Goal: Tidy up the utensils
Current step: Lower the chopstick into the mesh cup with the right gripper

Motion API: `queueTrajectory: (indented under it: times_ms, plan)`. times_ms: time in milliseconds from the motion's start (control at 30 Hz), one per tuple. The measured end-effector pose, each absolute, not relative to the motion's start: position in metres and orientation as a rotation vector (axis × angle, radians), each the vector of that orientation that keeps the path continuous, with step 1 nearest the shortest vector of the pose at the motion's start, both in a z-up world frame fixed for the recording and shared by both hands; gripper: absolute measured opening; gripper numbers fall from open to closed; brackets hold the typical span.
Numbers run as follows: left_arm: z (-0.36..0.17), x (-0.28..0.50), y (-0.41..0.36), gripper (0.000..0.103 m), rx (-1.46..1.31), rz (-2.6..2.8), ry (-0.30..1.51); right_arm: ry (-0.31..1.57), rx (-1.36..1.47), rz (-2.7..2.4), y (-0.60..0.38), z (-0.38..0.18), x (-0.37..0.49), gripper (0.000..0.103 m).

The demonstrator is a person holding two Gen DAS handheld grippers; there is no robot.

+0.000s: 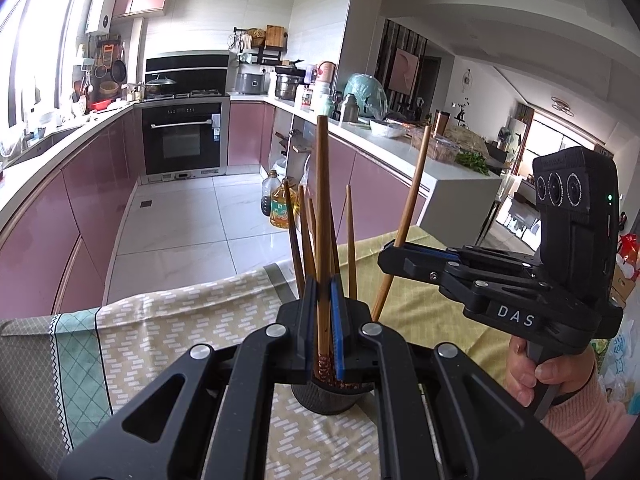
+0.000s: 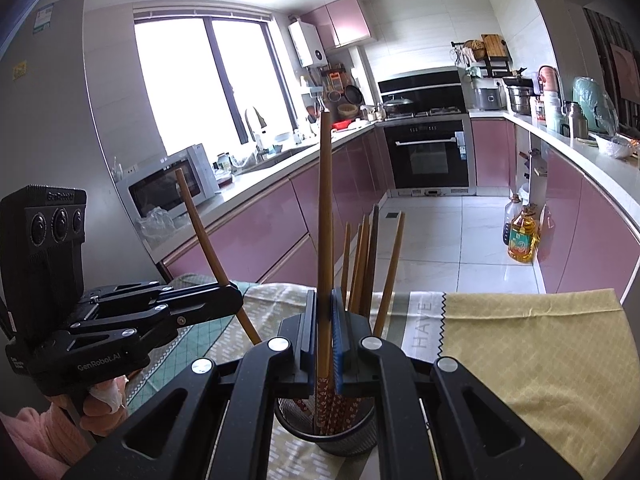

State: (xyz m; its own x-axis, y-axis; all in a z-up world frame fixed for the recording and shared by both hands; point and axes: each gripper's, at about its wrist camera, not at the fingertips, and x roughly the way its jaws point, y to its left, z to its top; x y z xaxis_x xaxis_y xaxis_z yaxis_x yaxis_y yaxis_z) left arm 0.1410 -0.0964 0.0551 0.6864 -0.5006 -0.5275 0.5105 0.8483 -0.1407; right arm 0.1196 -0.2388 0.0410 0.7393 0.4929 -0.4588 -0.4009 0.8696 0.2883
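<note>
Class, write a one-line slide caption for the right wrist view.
Right gripper and left gripper each pinch one chopstick above the mesh holder.

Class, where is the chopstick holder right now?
In both wrist views the black mesh chopstick holder stands on the patterned tablecloth, directly below the two grippers' jaws, holding several chopsticks.

Holder base: the mesh holder (image 1: 332, 400) stood behind the left tongs (image 1: 323, 312), its rim mostly covered.
Chopstick ends: the lower ends of the chopsticks (image 2: 362, 264) sank into the holder, out of sight.
Gripped chopstick: its patterned foot (image 2: 323, 400) was partly masked by the right tongs (image 2: 325, 328).
Person: only a hand (image 1: 532, 376) and pink sleeve (image 1: 584, 432) showed, cut by the picture's edge.
Table: its cloth (image 2: 532, 344) ran off the bottom edge.
</note>
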Motion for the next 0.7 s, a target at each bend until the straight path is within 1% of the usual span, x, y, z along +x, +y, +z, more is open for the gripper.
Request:
queueTrajectory:
  times_ms: [700]
  plan:
    - [0.027,0.166,-0.110,0.008,0.053,-0.558,0.695,0.659,0.148,0.499,-0.224,0.011,0.136,0.006]
